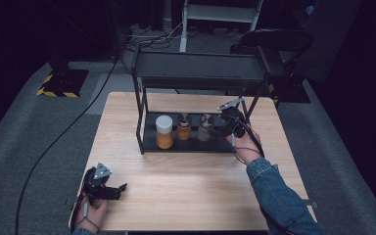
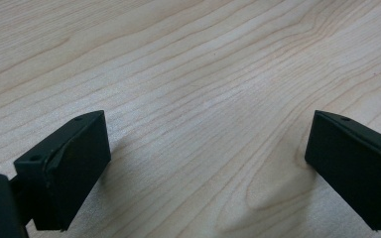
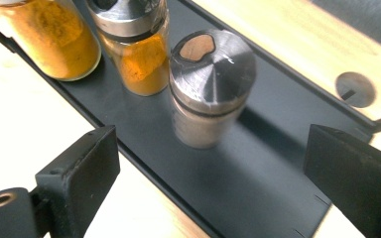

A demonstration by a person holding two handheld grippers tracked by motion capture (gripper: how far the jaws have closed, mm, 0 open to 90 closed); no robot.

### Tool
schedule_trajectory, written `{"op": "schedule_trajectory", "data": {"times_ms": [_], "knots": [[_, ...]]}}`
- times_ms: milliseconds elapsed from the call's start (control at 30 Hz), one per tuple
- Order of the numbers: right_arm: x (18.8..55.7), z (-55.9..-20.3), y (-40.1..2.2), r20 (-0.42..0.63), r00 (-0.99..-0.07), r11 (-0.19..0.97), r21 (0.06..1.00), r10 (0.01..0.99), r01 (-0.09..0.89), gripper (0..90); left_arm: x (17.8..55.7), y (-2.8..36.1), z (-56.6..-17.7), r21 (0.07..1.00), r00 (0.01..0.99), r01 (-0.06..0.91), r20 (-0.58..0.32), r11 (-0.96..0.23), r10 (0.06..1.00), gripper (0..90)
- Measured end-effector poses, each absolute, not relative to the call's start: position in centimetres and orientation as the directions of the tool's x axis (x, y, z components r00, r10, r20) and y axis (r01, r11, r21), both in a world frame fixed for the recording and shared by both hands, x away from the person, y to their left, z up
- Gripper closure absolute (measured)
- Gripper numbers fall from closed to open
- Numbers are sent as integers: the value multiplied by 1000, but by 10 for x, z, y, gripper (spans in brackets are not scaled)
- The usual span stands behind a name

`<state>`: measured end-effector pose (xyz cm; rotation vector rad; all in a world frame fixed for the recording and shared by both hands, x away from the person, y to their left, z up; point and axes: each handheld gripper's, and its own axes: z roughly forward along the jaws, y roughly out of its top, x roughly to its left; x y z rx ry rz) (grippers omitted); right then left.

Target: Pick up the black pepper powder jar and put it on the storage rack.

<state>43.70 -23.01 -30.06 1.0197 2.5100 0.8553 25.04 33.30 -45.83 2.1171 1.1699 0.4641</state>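
A black two-tier rack (image 1: 196, 73) stands at the back of the wooden table (image 1: 186, 186). Three jars sit in a row on its lower shelf (image 3: 258, 163). At the left is a white-lidded jar of orange powder (image 1: 164, 131) (image 3: 54, 37). In the middle is a metal-capped jar of orange spice (image 1: 184, 127) (image 3: 136, 44). At the right is a metal-capped shaker of pale brown spice (image 1: 204, 127) (image 3: 208, 91). My right gripper (image 1: 219, 131) (image 3: 211, 173) is open just right of that shaker, which stands free ahead of the jaws. My left gripper (image 1: 120, 189) (image 2: 206, 158) rests open over bare wood at the table's front left.
The rack's upper shelf (image 1: 200, 63) overhangs the jars, and its posts (image 1: 141, 122) flank the lower shelf. A round hole (image 3: 355, 89) shows in the wood behind the rack. Cables (image 1: 54, 142) run across the grey floor to the left.
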Motion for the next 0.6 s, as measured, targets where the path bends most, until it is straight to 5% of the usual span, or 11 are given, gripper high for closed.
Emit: {"op": "schedule_trajectory", "data": {"times_ms": [600], "knots": [[367,-296,-300,-74,-729,529,738,680,419,35,250,333,-458,698,538,607,-8,-380,843,35]]}}
